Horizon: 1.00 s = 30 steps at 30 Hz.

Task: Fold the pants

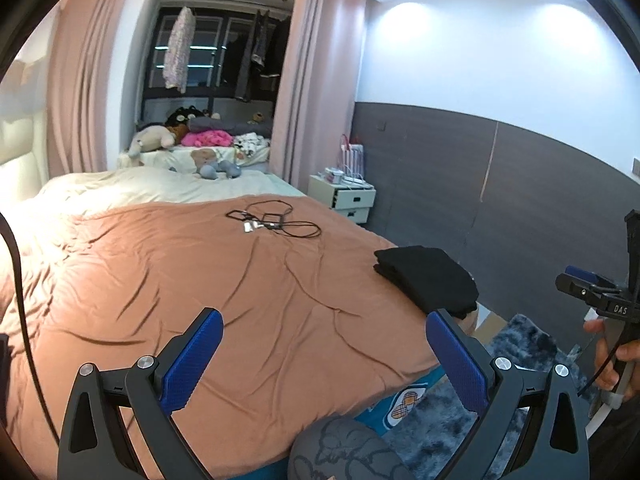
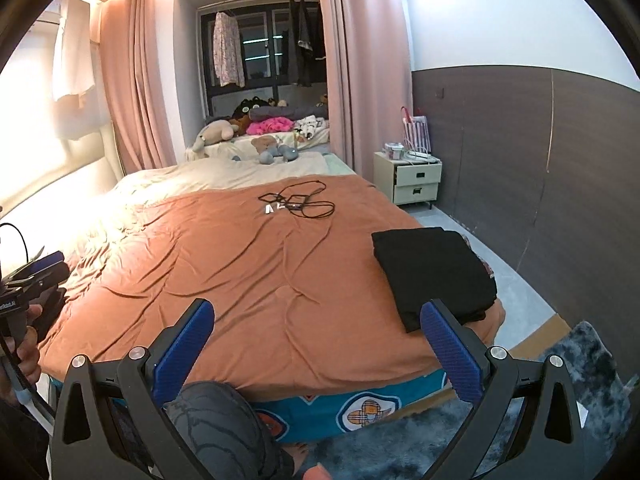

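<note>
Black pants (image 1: 428,280) lie folded in a flat stack near the right front corner of the orange bedspread (image 1: 200,280). In the right wrist view the pants (image 2: 432,272) lie just beyond the right finger. My left gripper (image 1: 324,344) hovers open over the bed's front edge with nothing between its blue pads, left of the pants. My right gripper (image 2: 316,340) is also open and empty above the front edge. Each gripper is held by a hand and shows at the side of the other's view.
A tangle of black cables with small devices (image 1: 276,220) lies mid-bed. A cream nightstand (image 2: 416,180) stands by the dark wall panel. A shaggy blue-grey rug (image 2: 580,364) covers the floor. A person's knee (image 2: 224,428) in patterned grey cloth is at the bed's edge.
</note>
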### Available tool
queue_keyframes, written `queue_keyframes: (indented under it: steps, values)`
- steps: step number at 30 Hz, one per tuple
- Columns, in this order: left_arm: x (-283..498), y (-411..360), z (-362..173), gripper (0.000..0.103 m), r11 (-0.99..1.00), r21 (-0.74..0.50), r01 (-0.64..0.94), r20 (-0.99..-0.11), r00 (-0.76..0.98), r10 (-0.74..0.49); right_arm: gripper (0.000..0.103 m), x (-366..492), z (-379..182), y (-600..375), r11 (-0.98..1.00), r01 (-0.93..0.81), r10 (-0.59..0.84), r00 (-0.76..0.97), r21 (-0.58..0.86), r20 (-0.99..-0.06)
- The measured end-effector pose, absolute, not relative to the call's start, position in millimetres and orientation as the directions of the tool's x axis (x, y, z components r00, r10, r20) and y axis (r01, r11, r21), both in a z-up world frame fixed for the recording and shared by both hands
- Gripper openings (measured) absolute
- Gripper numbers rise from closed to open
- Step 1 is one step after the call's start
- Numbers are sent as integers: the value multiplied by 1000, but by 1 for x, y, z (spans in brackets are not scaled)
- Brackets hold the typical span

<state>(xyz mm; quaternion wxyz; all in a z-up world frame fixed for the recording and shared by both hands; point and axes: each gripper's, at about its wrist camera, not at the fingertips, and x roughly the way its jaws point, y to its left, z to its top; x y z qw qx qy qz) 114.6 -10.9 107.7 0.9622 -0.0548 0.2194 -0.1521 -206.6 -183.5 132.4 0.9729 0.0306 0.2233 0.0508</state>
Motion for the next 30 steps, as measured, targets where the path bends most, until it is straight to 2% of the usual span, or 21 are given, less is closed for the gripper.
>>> queue_keyframes:
  steps: [6, 16, 30]
  values:
    - [82, 0, 97, 103, 959, -151, 238, -379, 882, -278, 103, -225, 114, -174, 989, -101, 136, 902, 106, -411]
    - [36, 4, 77, 102, 981, -101, 167, -390, 900, -193, 103, -256, 88, -143, 992, -110, 128, 908, 68, -398]
    - [4, 13, 48, 103, 988, -110, 106, -392, 909, -141, 103, -266, 58, -121, 987, -120, 154, 889, 107, -431]
